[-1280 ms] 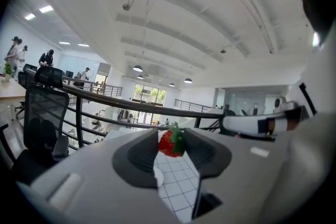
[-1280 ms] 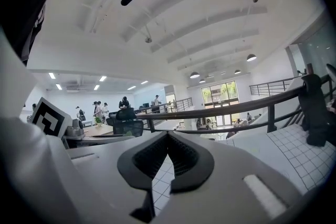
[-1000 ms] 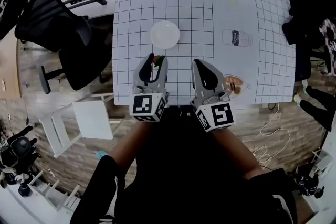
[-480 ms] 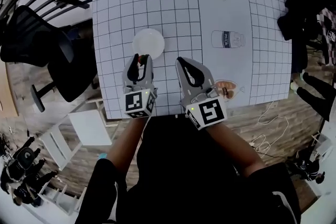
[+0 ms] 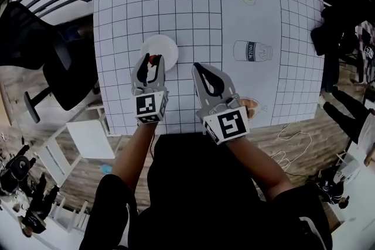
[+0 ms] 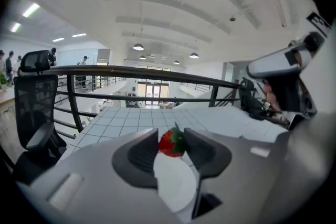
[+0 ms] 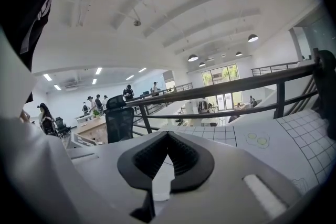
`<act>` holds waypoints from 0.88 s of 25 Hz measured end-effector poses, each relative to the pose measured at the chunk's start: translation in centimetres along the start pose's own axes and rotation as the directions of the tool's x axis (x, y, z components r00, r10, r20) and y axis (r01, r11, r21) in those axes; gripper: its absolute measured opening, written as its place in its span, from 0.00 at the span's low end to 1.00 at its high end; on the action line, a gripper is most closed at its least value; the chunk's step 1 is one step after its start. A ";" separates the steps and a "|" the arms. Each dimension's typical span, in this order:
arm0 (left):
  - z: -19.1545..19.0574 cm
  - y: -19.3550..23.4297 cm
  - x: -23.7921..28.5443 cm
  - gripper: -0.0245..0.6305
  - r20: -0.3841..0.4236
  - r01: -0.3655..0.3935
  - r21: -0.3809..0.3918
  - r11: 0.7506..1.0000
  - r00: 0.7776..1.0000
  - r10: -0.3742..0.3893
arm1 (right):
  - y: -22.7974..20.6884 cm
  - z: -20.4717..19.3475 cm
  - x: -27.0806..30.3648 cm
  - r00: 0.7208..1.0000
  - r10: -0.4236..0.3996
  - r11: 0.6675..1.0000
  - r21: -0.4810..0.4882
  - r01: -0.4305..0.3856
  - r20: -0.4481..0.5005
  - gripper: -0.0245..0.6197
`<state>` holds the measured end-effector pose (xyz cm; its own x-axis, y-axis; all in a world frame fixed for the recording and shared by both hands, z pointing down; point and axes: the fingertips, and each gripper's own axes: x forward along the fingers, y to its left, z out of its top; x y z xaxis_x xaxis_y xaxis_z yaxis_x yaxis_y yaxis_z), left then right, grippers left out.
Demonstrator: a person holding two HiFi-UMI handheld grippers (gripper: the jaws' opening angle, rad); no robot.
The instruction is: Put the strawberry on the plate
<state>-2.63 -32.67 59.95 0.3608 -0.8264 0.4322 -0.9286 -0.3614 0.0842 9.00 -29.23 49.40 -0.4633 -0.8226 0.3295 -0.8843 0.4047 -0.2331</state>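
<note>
Red and finely dimpled, with a green leafy cap turned to the right, the strawberry (image 6: 170,143) is sitting pinched between the dark, ribbed pads (image 6: 140,152) of the left gripper (image 5: 151,59). Its jaws are standing partway apart and pressing on the berry from both sides. The berry is hanging over the near part of the plate (image 5: 167,47), a small, round, smooth white disc; whether berry and plate are touching cannot be told. The plate is lying on the table (image 5: 187,3), whose flat white top is showing a black grid of squares on the left and far right and a plain strip between them. That strip is carrying pale printed drawings, among them a milk bottle (image 5: 249,51). Just right of the left gripper, the right gripper (image 5: 197,67) is hovering over the grid with its grey shell angled inward. Its curved black pads are meeting at the tips and gripping nothing. Beyond the table's left edge, a black chair (image 5: 35,44) is standing on the wooden floor.
</note>
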 end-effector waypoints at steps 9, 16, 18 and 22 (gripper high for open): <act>-3.7 0.4 2.3 0.27 -0.070 0.001 0.081 0.997 0.998 0.004 | -2.0 -0.9 0.1 0.999 -0.034 0.999 0.010 0.034 -0.013 0.03; -5.8 1.5 4.3 0.27 -0.117 0.014 0.051 0.999 0.993 -0.008 | -2.4 -2.2 -0.6 0.998 -0.050 0.999 0.012 0.051 -0.049 0.03; -6.5 1.8 4.6 0.28 -0.136 0.017 0.043 0.999 0.991 -0.011 | -2.0 -2.6 -0.6 0.997 -0.049 0.998 0.024 0.051 -0.061 0.03; -7.9 2.2 4.7 0.28 -0.160 0.034 0.030 0.999 0.987 -0.029 | -1.3 -3.1 -0.4 0.996 -0.053 0.997 0.048 0.057 -0.071 0.03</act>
<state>-3.68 -33.97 69.23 0.3688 -0.7358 0.5680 -0.9127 -0.4022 0.0716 10.14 -28.25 52.39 -0.4187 -0.8124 0.4059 -0.9053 0.3381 -0.2572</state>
